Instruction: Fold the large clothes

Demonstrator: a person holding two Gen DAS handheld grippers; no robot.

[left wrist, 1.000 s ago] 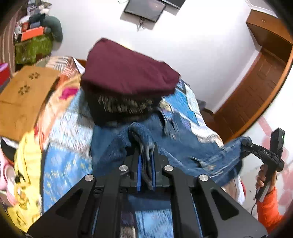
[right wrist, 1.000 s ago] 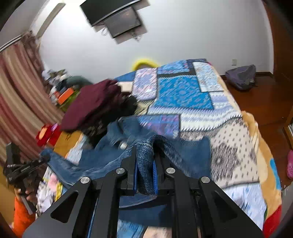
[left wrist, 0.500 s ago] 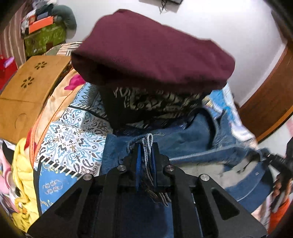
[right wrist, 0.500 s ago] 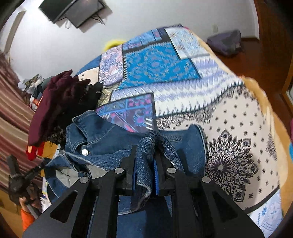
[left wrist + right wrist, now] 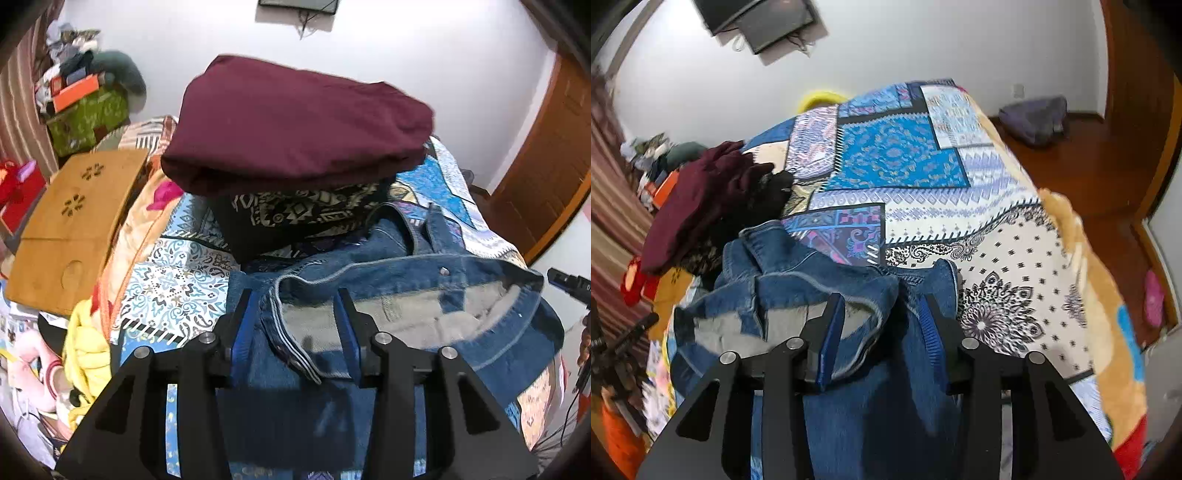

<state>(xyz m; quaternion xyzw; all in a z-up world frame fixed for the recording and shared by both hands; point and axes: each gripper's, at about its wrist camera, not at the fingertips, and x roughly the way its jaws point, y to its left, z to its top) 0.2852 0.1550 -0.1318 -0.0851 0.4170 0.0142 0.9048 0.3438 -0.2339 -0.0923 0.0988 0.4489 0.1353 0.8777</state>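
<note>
A blue denim jacket (image 5: 424, 280) lies folded over on the patterned bedspread (image 5: 173, 280), its pale lining turned up. My left gripper (image 5: 295, 314) hangs over the jacket's left edge, jaws opening, the frayed hem loose between the blue pads (image 5: 242, 325) without being pressed. In the right wrist view the same denim jacket (image 5: 798, 273) lies near the bedspread (image 5: 1008, 258). My right gripper (image 5: 882, 321) is over its right edge, jaws opening, with denim between them but not clamped.
A stack of folded clothes, maroon garment (image 5: 295, 125) on a black patterned one (image 5: 303, 214), sits just behind the jacket. A tan wooden lap table (image 5: 70, 229) lies at the bed's left. A door (image 5: 546, 155) stands right. A grey bag (image 5: 1034, 118) rests on the floor.
Both grippers lowered the jacket edge onto the bed toward the stack, then went from shut on the denim to spread apart, letting the fabric drop loose.
</note>
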